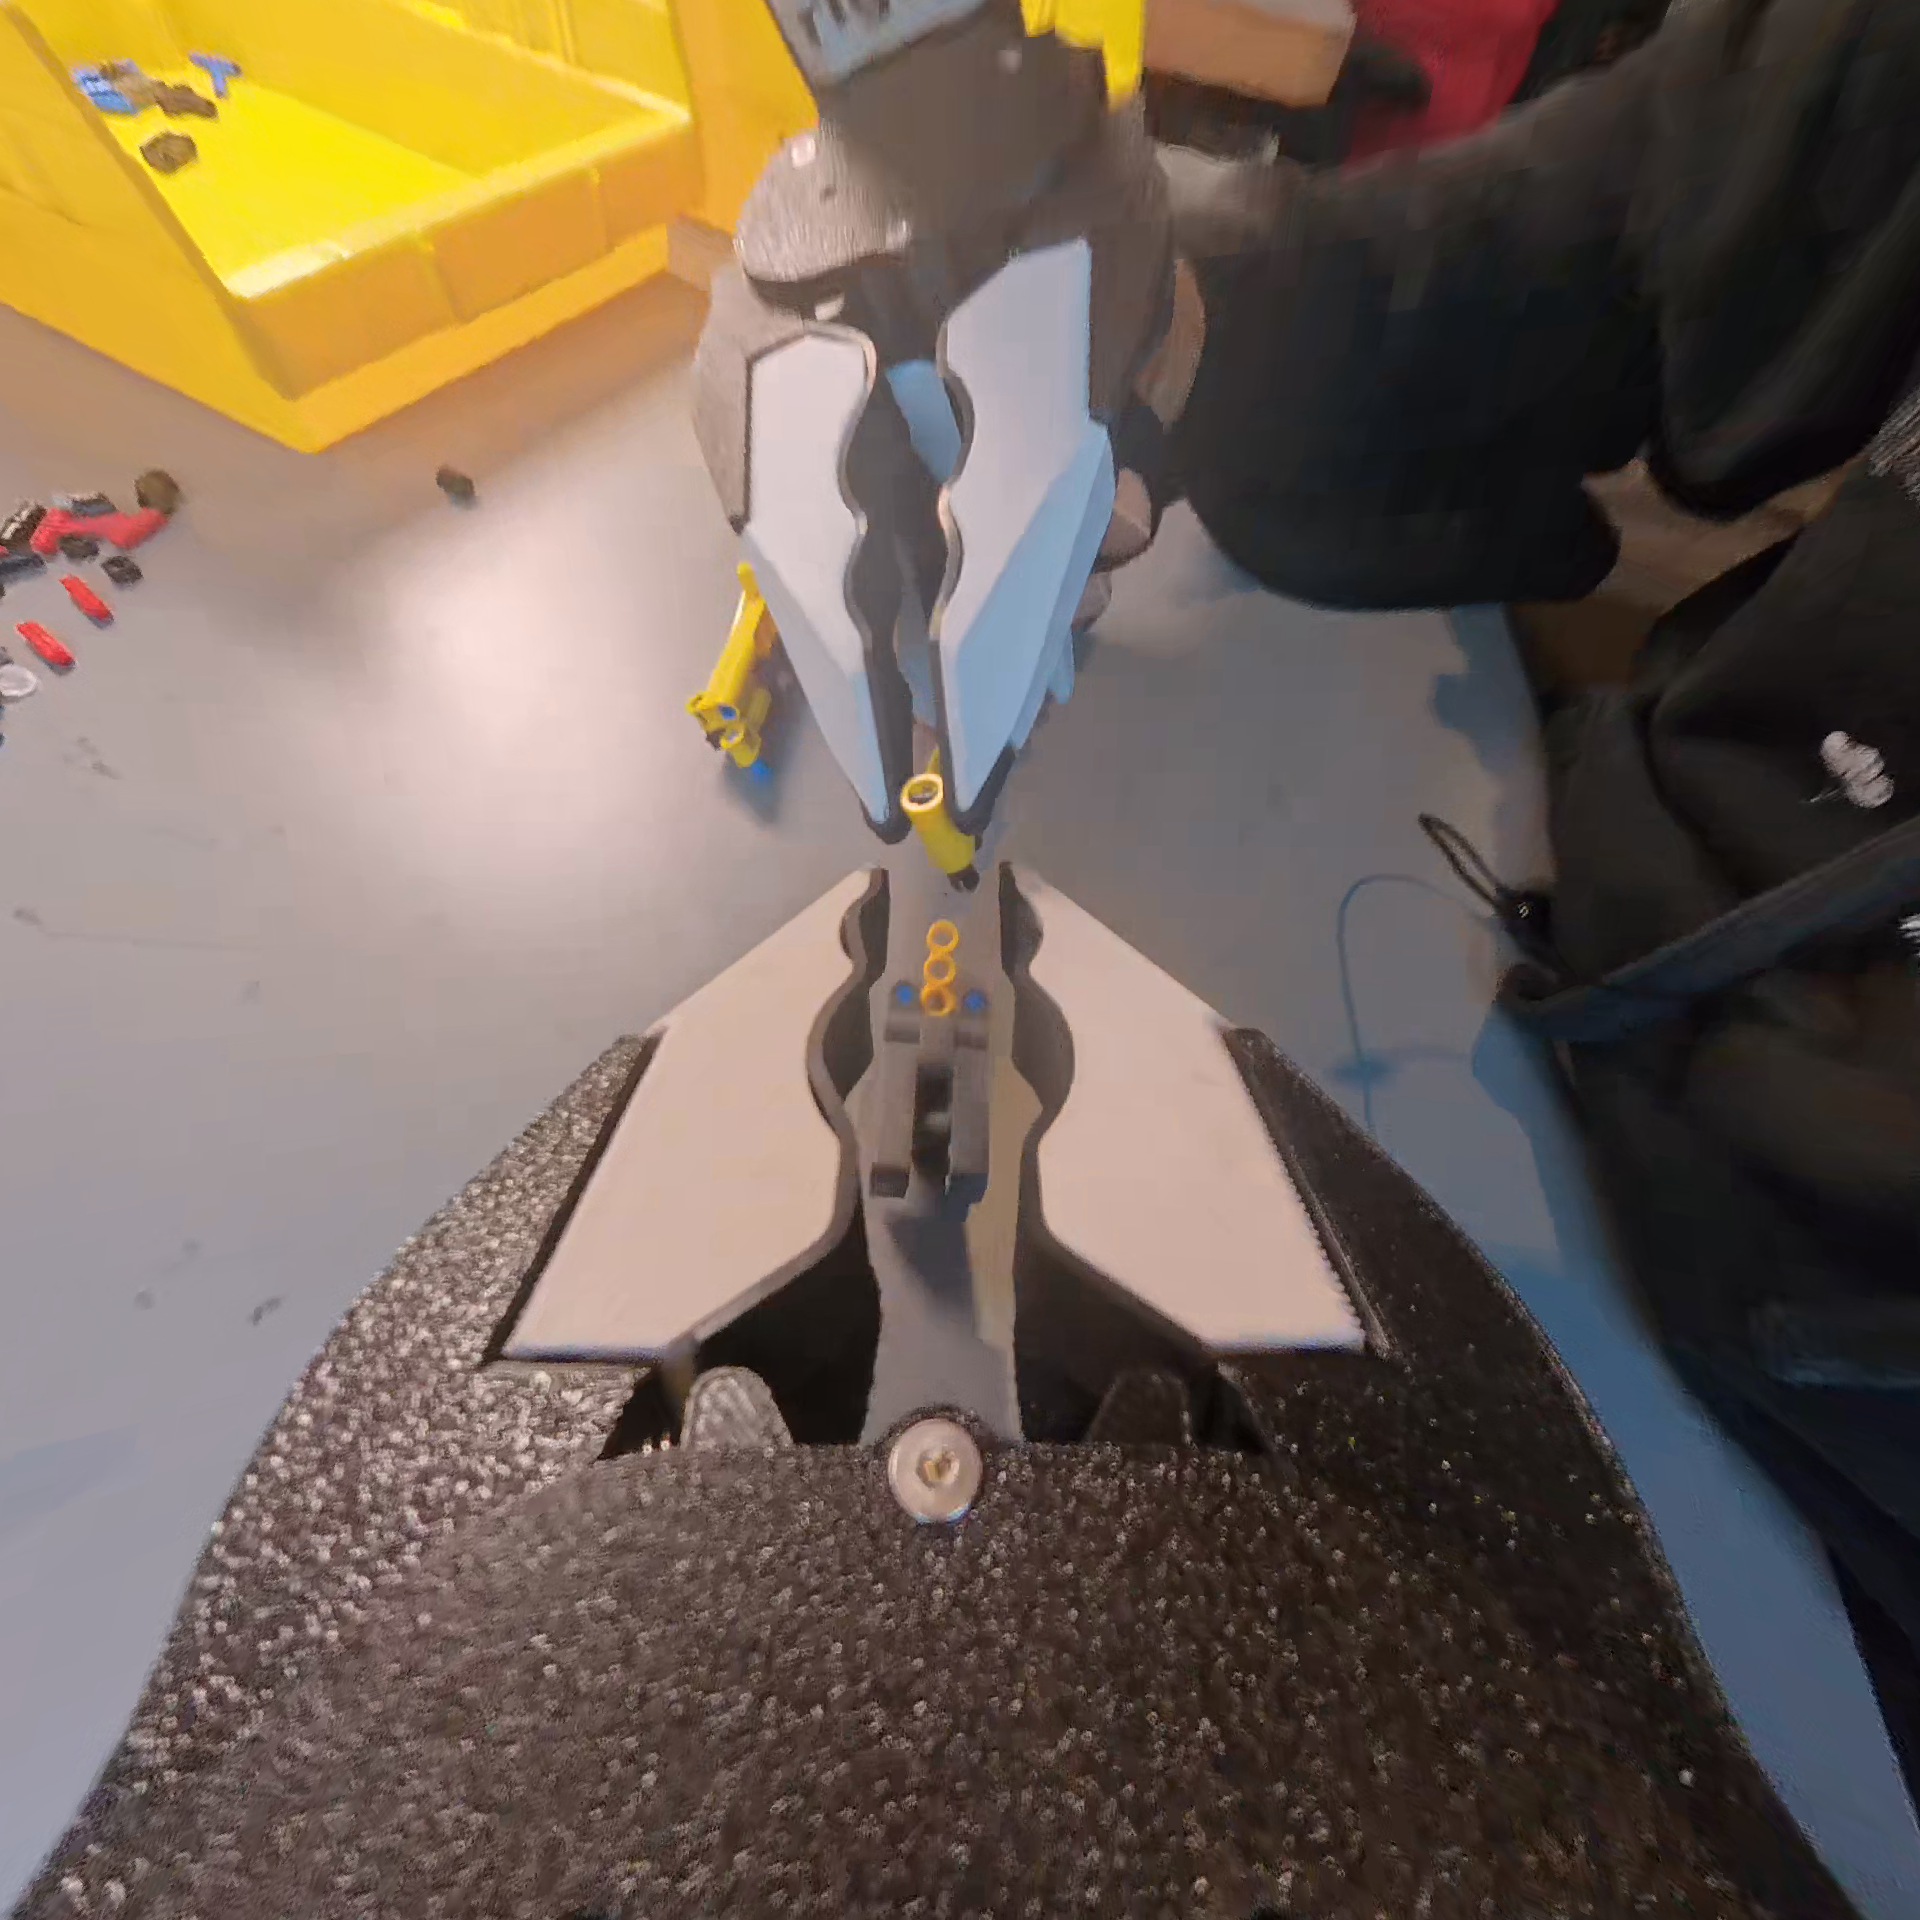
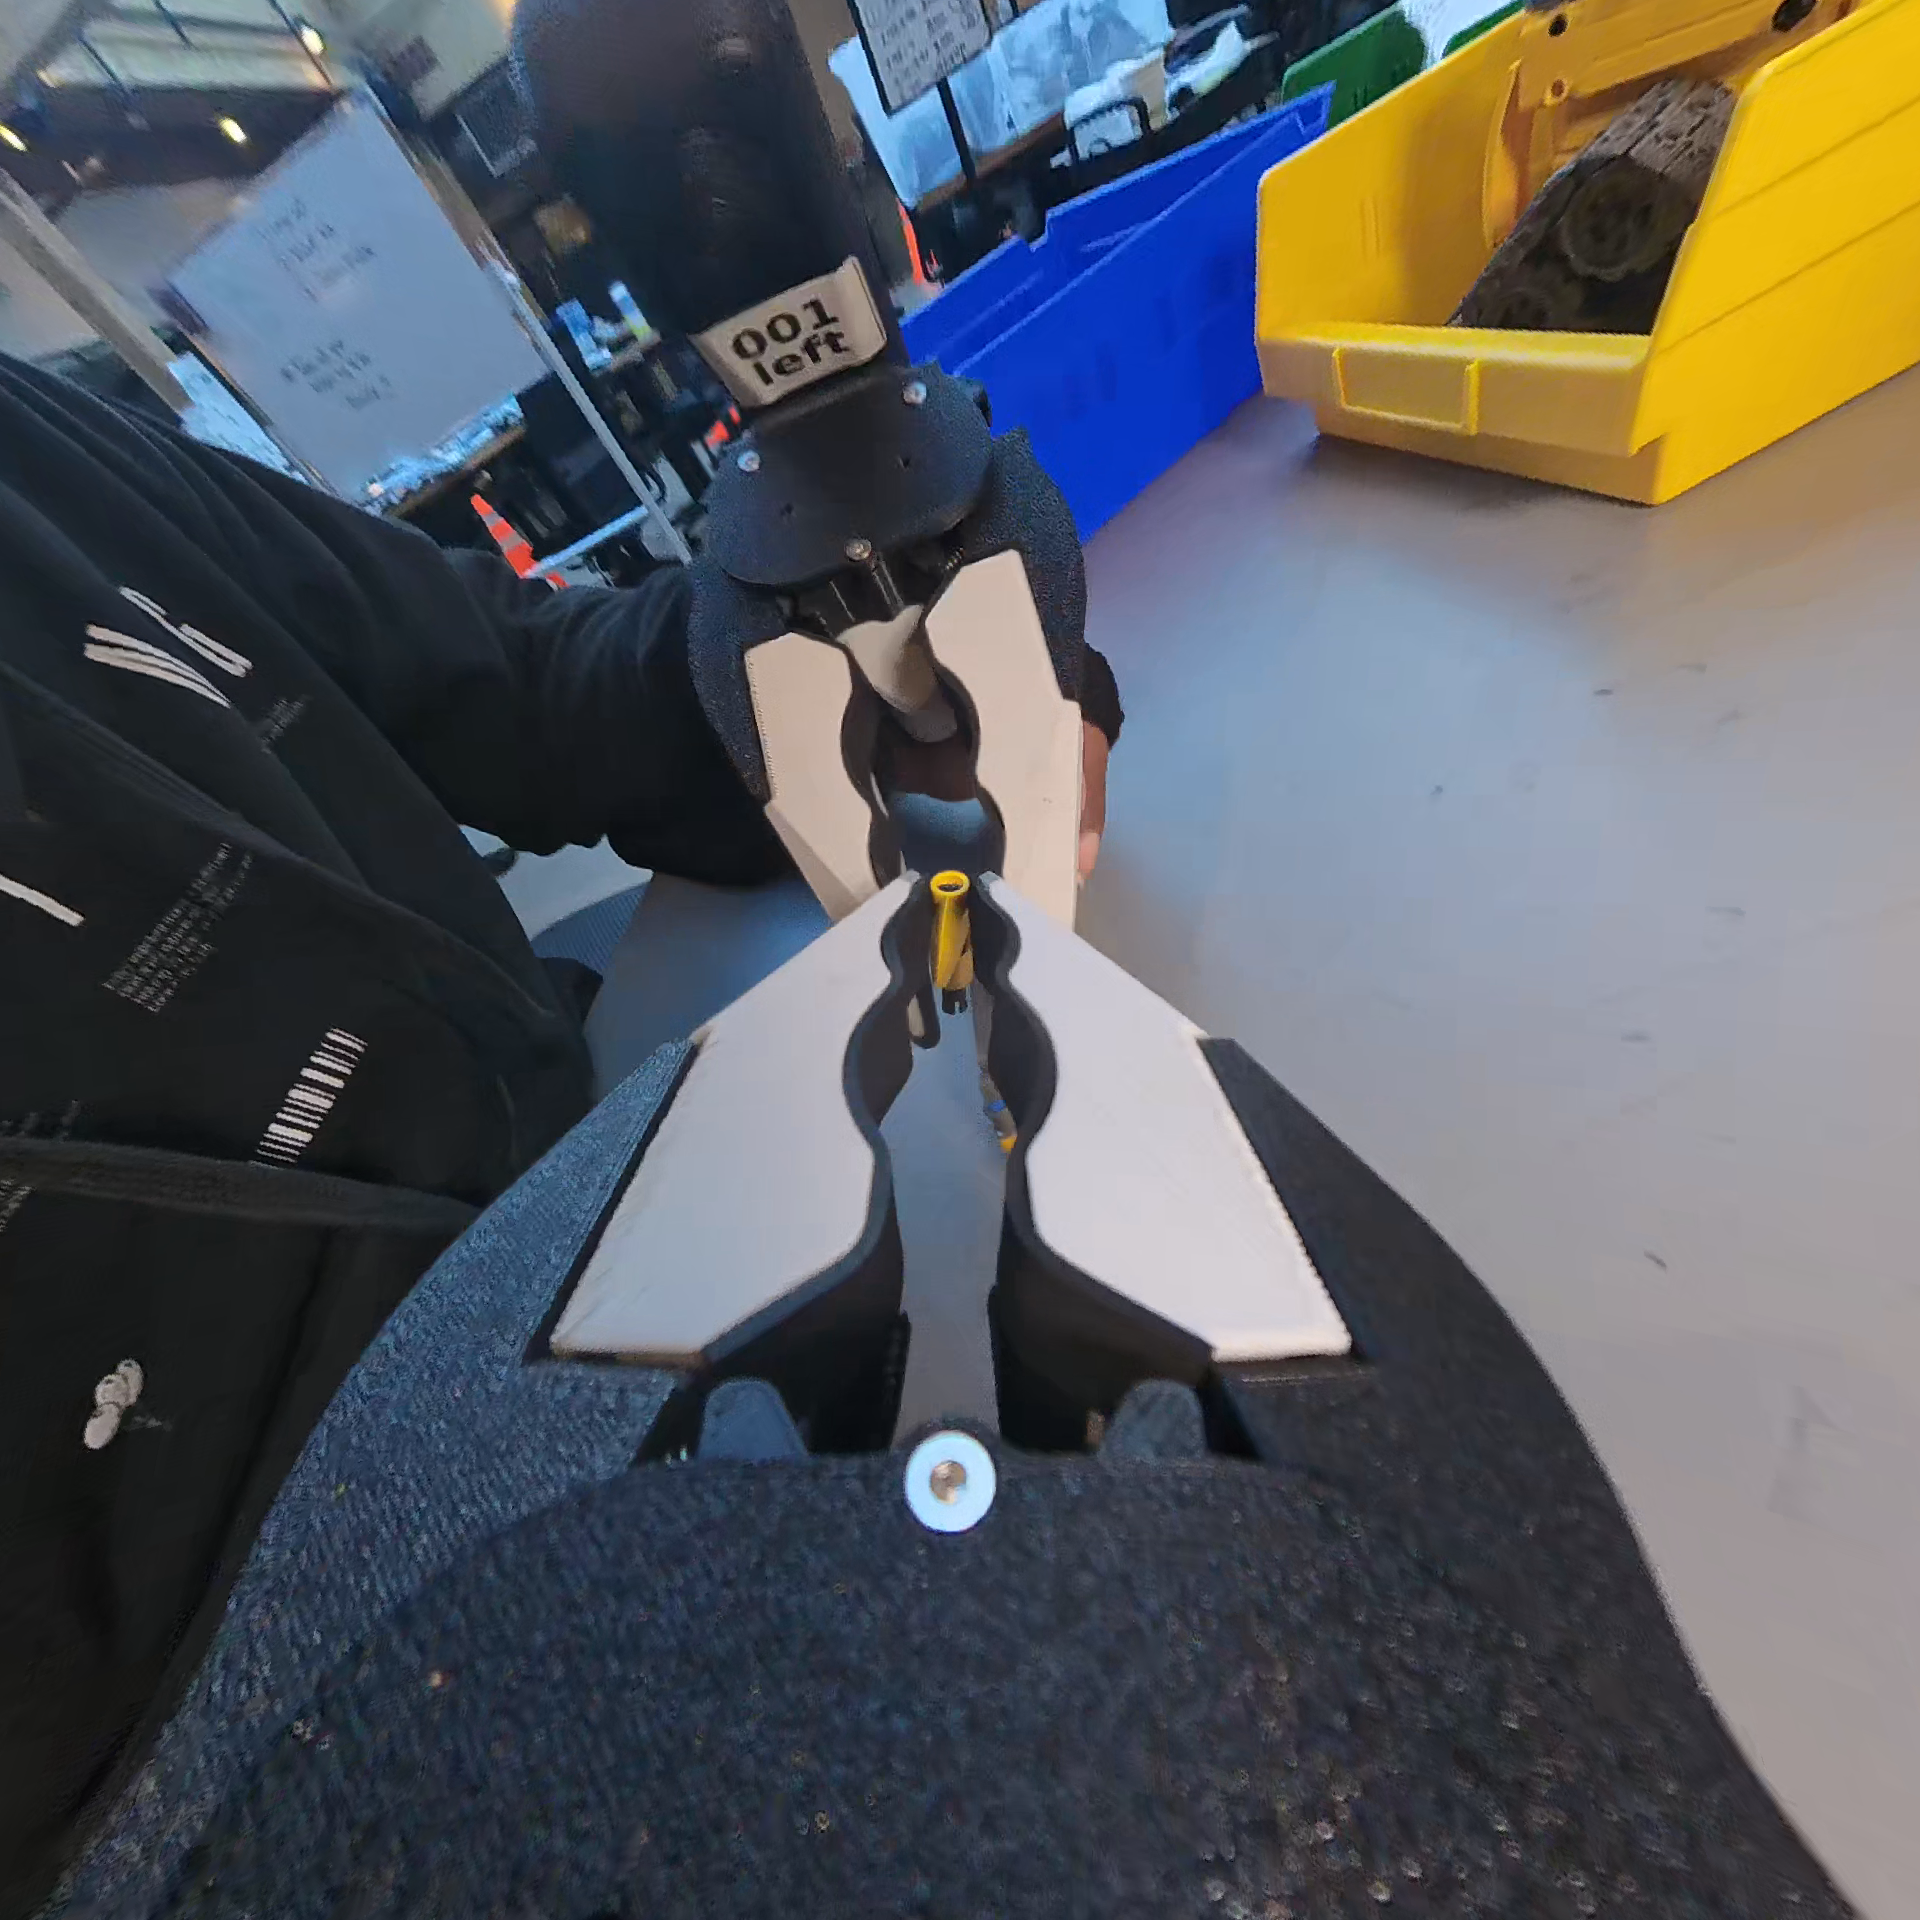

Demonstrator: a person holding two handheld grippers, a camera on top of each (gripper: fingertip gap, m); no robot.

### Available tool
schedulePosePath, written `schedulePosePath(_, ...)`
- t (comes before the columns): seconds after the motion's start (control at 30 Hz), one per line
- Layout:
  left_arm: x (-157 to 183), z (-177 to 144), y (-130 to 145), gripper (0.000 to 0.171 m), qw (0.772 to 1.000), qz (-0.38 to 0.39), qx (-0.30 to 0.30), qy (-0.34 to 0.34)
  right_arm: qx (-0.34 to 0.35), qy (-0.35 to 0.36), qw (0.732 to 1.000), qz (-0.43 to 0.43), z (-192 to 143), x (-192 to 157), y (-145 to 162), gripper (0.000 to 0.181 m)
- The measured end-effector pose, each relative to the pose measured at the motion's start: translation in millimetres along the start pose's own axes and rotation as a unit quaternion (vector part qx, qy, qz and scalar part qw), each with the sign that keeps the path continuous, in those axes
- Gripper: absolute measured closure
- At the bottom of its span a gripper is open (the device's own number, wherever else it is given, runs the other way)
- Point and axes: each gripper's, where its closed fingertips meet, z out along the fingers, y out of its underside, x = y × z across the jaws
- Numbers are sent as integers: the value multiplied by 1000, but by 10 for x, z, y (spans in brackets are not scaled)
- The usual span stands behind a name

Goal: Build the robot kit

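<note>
- While my two grippers face each other tip to tip over the grey table (image 1: 312, 1039), this is what lies about them.
- Left gripper (image 1: 940, 883): jaws narrow, but I cannot tell whether they clamp anything. Between its fingers sits a small built piece (image 1: 935, 1081), dark grey with a yellow holed strip and blue pins.
- Right gripper (image 2: 951, 883): jaws closed on a short yellow peg (image 2: 951, 925), pinched at the very fingertips, a black pin showing at its lower end. The peg hangs just beyond the left fingertips, apart from the built piece.
- Handling, as I judge it: peg and built piece are hard plastic, light, stiff and smooth, so a tip grip may let them twist. Flat sides look safest to hold.
- Loose yellow part (image 1: 732, 675): on the table just beside the right gripper.
- Red and black bricks (image 1: 73, 561): scattered far left, well apart.
- Yellow bin (image 1: 343, 239): behind the bricks, holding small pieces. A second yellow bin (image 2: 1558, 395) and a blue bin (image 2: 1122, 343) stand beyond the left gripper.
- Room: person's dark sleeve (image 2: 468, 707) and black clothing crowd one side; table edge near there.
</note>
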Motion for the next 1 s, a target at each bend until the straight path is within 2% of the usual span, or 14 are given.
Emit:
schedulePosePath(0.13,43,-82,-230,163,996,-46,74,34,67,-35,996,43,-18,-66,-174,175)
schedulePosePath(0.2,45,-111,-291,165,993,-62,92,43,92,-47,993,54,-36,-85,-243,175)
schedulePosePath(0.53,64,-176,-388,168,982,-128,116,73,123,-46,991,30,-78,-126,-349,175)
schedulePosePath(0.77,79,-187,-382,166,983,-120,117,78,111,-47,992,22,-77,-132,-338,175)
schedulePosePath(0.83,72,-205,-400,151,983,-116,125,75,117,-44,992,15,-90,-137,-344,175)
schedulePosePath(0.87,66,-214,-415,151,982,-115,129,71,122,-45,991,18,-101,-132,-354,175)
schedulePosePath(1.0,35,-234,-451,163,983,-110,138,57,113,-42,993,5,-89,-135,-322,175)
